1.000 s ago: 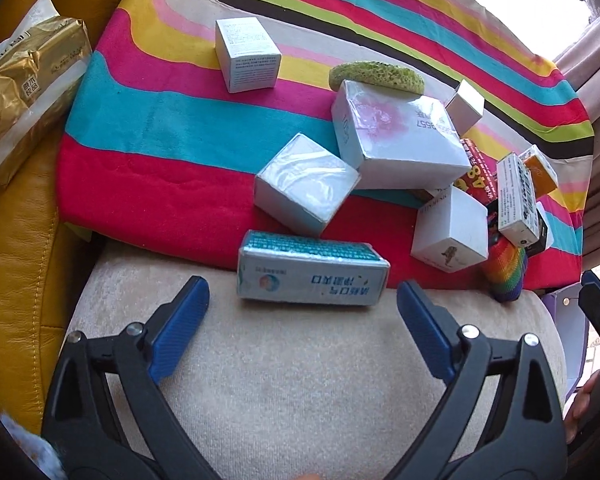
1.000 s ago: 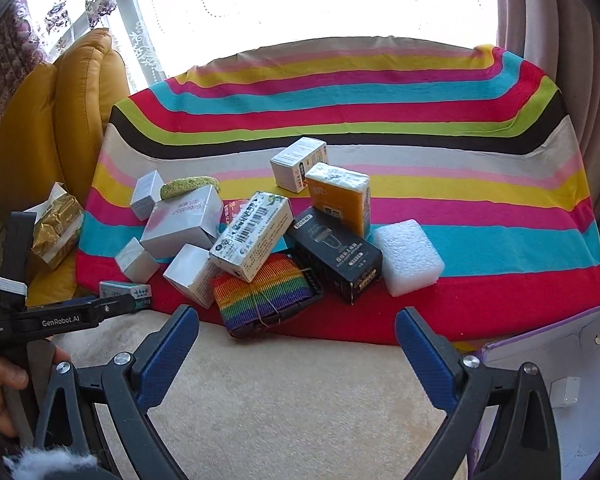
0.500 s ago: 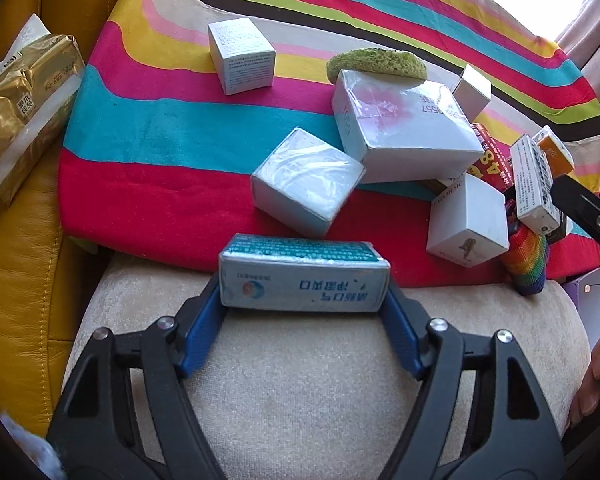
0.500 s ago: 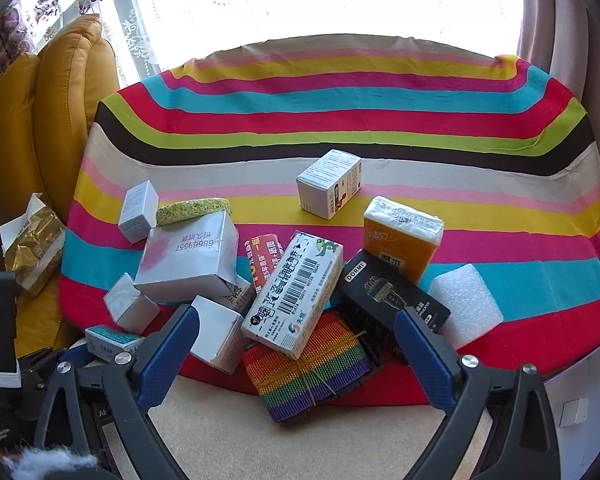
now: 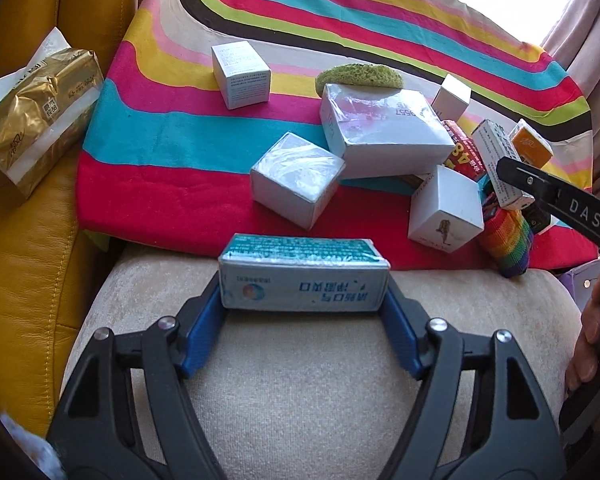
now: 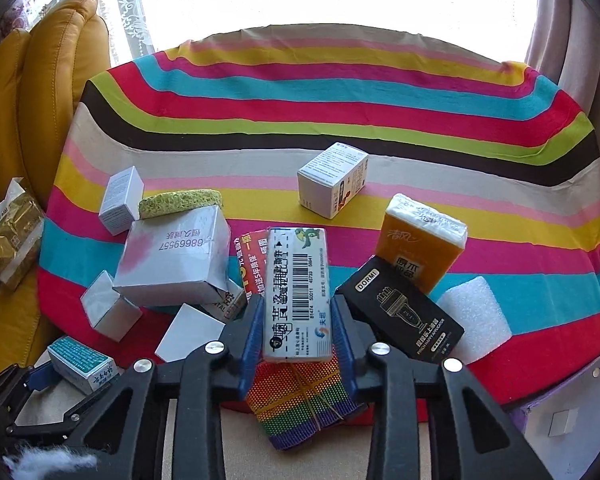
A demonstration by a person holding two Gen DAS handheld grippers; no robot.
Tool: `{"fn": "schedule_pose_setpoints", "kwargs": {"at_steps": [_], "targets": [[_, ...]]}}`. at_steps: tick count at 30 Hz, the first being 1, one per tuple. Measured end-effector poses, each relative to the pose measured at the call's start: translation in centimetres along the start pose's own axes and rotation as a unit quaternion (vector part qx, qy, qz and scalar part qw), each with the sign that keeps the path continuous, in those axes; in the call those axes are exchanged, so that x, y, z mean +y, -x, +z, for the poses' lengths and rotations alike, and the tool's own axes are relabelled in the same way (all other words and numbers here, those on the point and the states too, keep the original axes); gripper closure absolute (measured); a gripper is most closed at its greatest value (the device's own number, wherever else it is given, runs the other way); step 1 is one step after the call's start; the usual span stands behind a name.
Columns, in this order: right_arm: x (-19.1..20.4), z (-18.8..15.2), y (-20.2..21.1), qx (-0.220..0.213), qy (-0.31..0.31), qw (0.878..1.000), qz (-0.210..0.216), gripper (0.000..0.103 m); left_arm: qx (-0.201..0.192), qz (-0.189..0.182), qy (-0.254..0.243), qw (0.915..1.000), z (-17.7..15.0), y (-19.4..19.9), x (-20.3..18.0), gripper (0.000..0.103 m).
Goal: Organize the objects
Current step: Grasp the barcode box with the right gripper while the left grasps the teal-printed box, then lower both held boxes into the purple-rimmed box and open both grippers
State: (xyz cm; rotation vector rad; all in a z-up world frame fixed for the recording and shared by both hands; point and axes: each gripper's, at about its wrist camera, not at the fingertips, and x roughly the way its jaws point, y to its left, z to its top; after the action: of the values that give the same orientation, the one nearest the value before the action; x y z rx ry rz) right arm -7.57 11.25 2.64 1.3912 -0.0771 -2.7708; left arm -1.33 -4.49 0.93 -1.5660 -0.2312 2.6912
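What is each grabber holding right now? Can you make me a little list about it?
left gripper: shut on teal-topped box, by its two ends
right gripper: shut on barcode box, by its long sides
under barcode box: rainbow pouch
surface: striped cloth
beside barcode box: black box

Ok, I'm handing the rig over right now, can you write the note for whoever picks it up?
Left gripper: shut on the teal-topped box, held by its ends over the beige cushion.
Right gripper: shut on the white barcode box, which lies on the rainbow pouch.
Loose on the striped cloth: large white box with a green sponge behind it, black DORMI box, orange tissue pack, foam block, small white boxes.
Done: both boxes gripped.
Left: place both, then sort everything else.
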Motion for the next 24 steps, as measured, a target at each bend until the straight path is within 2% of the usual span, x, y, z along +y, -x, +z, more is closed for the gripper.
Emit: {"fn": "schedule_pose_setpoints", "kwargs": {"at_steps": [11, 24], "targets": [[-0.8, -2.2, 2.9, -0.022, -0.001, 1.000, 0.018, 0.069, -0.028, 0.001, -0.007, 0.9996, -1.0, 1.3, -1.8, 0.027], [-5.9, -6.7, 6.2, -0.022, -0.031, 0.999, 0.010, 0.069, -0.040, -0.023, -0.034, 0.9984, -1.8, 2.3, -6.6, 0.028]]}}
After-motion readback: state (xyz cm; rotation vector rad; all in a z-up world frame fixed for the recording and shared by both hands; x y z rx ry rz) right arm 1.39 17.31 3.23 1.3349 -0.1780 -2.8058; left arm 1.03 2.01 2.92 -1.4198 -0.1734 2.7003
